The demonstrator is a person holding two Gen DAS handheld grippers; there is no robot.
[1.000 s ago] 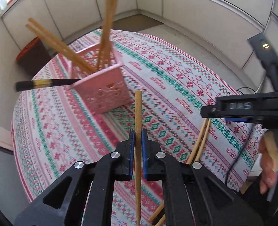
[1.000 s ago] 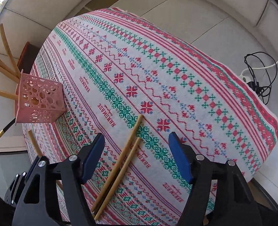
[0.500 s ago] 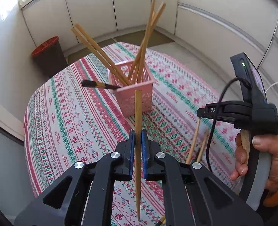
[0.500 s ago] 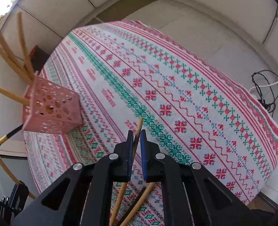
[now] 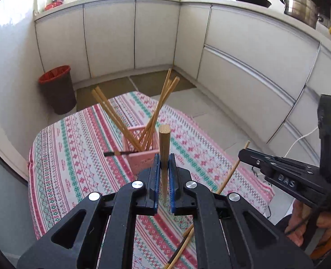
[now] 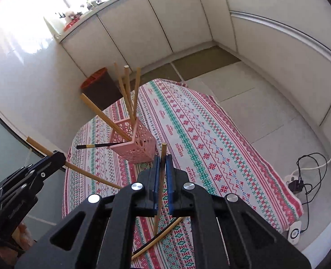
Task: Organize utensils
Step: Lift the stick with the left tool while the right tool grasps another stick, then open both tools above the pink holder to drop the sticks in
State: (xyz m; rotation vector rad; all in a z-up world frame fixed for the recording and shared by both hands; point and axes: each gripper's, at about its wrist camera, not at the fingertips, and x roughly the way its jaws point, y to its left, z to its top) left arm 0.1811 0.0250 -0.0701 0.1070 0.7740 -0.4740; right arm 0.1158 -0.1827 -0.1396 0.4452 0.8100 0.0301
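The left claw (image 5: 164, 168) is pinching a long wooden chopstick (image 5: 164, 148). The right claw (image 6: 162, 168) is pinching another thin wooden chopstick (image 6: 161, 170). Both are hanging above the table (image 6: 210, 139), near the pink plastic basket (image 6: 136, 143) of chopsticks toward its far edge.

- Left wrist view looks from high above the table (image 5: 53, 157), forward and down.
- Right wrist view looks likewise, from the other side.
- Both share the basket (image 5: 140, 157) (image 6: 138, 148).

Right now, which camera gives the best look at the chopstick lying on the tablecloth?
The right wrist view: the loose chopstick shows most of its length below the right gripper. The left wrist view catches only a short piece behind the left gripper.
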